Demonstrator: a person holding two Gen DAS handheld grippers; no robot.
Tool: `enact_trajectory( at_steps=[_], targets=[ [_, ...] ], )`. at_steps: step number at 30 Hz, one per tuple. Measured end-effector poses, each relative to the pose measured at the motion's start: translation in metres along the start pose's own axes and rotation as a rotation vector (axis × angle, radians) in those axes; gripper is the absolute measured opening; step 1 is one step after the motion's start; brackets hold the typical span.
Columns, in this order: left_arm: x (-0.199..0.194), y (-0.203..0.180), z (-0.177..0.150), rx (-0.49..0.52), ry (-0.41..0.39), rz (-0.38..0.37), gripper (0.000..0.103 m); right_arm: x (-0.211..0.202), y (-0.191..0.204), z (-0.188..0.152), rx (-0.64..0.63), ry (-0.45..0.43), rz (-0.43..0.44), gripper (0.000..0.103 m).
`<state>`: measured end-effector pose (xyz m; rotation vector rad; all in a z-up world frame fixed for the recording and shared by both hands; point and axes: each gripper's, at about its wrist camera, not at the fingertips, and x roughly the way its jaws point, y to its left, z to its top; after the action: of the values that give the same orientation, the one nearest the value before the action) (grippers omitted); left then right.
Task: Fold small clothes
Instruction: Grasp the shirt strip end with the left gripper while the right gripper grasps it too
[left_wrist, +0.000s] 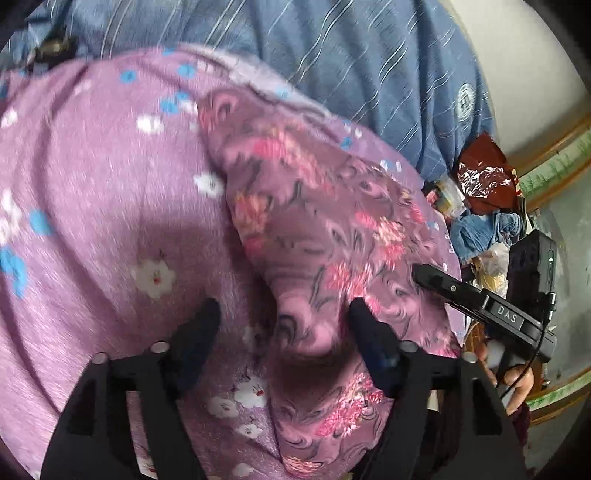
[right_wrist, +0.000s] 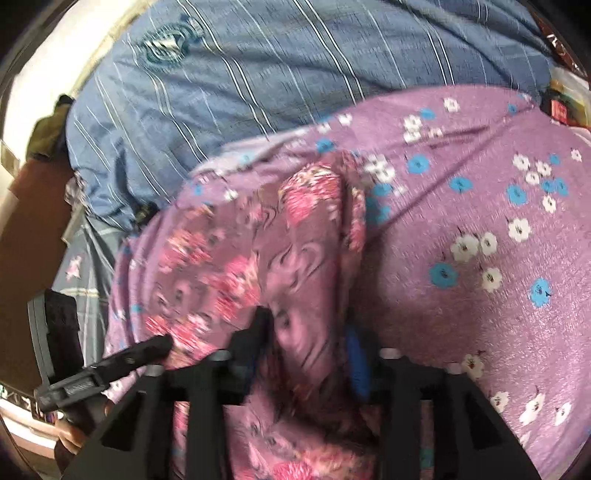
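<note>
1. Nearest, the left gripper (left_wrist: 282, 314) has its fingers spread wide around a raised bunch of the pink floral garment (left_wrist: 314, 221), not yet pinching.
2. The right gripper (right_wrist: 306, 332) straddles another fold; whether it pinches, I cannot tell.
3. The garment lies on the lilac flowered blanket (left_wrist: 110, 184), below the blue striped shirt (left_wrist: 369, 55).
4. It looks light, limp, slippery; better taken at a hem.

The letters "DAS" stand in pale print on a small label on the black plastic arm of the other handheld gripper (left_wrist: 506, 314), seen in the left wrist view. Above that gripper, the blue striped cotton shirt (left_wrist: 369, 55) bears a round pale emblem (left_wrist: 464, 99) whose lettering is too blurred to read.
</note>
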<state>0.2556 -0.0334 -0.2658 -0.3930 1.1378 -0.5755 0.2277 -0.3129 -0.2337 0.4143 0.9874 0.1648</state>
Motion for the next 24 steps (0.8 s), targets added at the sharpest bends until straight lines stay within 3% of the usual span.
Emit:
enact_trajectory(
  at_steps=[3, 5, 7, 8, 9, 11, 13, 18, 22, 24],
  targets=[
    [0.015, -0.007, -0.009, 0.011, 0.052, -0.023, 0.073, 0.01, -0.013, -0.003, -0.002, 0.063, -0.001, 0.068],
    [0.018, -0.017, -0.016, 0.06, 0.045, -0.014, 0.072, 0.019, -0.021, -0.009, -0.008, 0.112, 0.024, 0.069],
    [0.019, -0.028, -0.021, 0.119, 0.045, -0.008, 0.058, 0.025, -0.028, -0.014, 0.014, 0.121, 0.062, 0.068],
    [0.02, -0.031, -0.021, 0.123, 0.052, -0.023, 0.046, 0.024, -0.03, -0.016, 0.016, 0.113, 0.07, 0.059],
    [0.019, -0.034, -0.02, 0.124, 0.046, -0.018, 0.042, 0.021, -0.029, -0.017, 0.008, 0.104, 0.078, 0.045],
    [0.016, -0.038, -0.017, 0.134, 0.037, -0.018, 0.031, 0.014, -0.024, -0.018, -0.011, 0.083, 0.067, 0.035],
    [0.009, -0.04, -0.012, 0.12, 0.029, -0.051, 0.027, 0.006, -0.018, -0.017, -0.031, 0.07, 0.04, 0.03],
    [-0.021, -0.041, -0.002, 0.097, 0.002, -0.161, 0.025, -0.023, 0.0, -0.011, -0.032, 0.015, 0.073, 0.029],
    [-0.031, -0.027, 0.002, 0.06, 0.0, -0.158, 0.025, -0.034, 0.005, -0.015, 0.005, 0.017, 0.156, 0.029],
    [-0.022, -0.014, 0.003, 0.022, 0.028, -0.09, 0.026, -0.024, 0.005, -0.023, 0.02, 0.035, 0.166, 0.029]
  ],
)
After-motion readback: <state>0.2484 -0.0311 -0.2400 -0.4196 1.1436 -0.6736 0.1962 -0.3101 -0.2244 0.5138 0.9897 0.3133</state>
